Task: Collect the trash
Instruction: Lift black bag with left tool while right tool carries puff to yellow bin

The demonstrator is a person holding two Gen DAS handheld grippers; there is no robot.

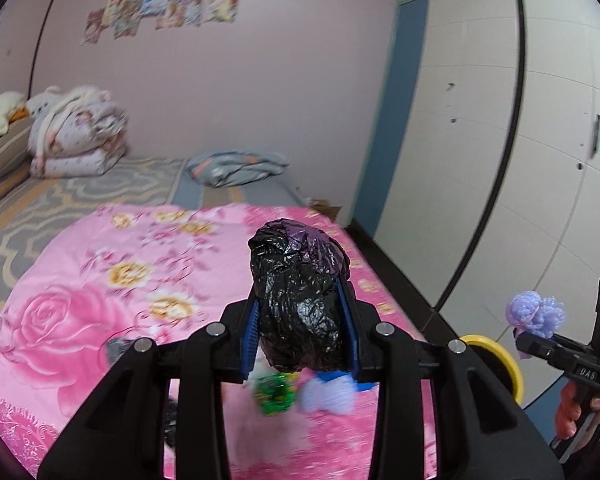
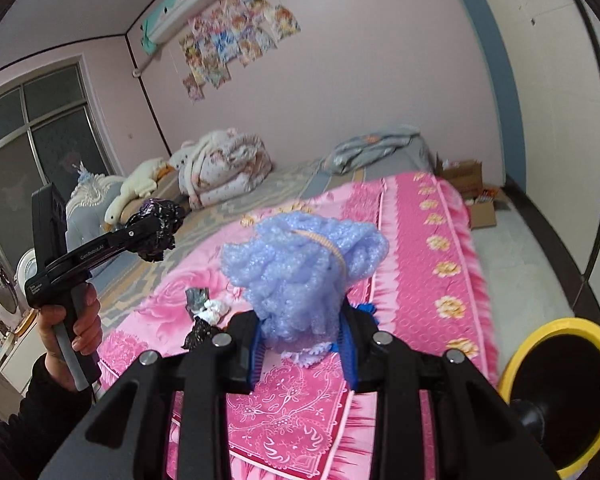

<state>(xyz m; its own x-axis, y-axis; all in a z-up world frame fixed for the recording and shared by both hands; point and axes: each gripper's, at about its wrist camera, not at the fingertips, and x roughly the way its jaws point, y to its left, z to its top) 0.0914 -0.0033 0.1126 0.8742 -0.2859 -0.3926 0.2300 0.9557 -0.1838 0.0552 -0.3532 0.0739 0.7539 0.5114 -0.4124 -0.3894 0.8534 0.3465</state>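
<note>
Crumpled black plastic bag (image 1: 300, 300): clamped between the blue pads of the left gripper (image 1: 300, 320), jaws closed on it, held in the air above the pink floral blanket (image 1: 100, 300).
Lilac foam wad (image 2: 304, 276), bound with a tan band: pinched in the right gripper (image 2: 304, 340), jaws closed on it, above the blanket's right edge.
Loose scraps (image 2: 204, 312), black and white: lying on the blanket near its front edge.
Yellow-rimmed bin (image 2: 560, 396): on the floor beside the bed's right edge.
</note>
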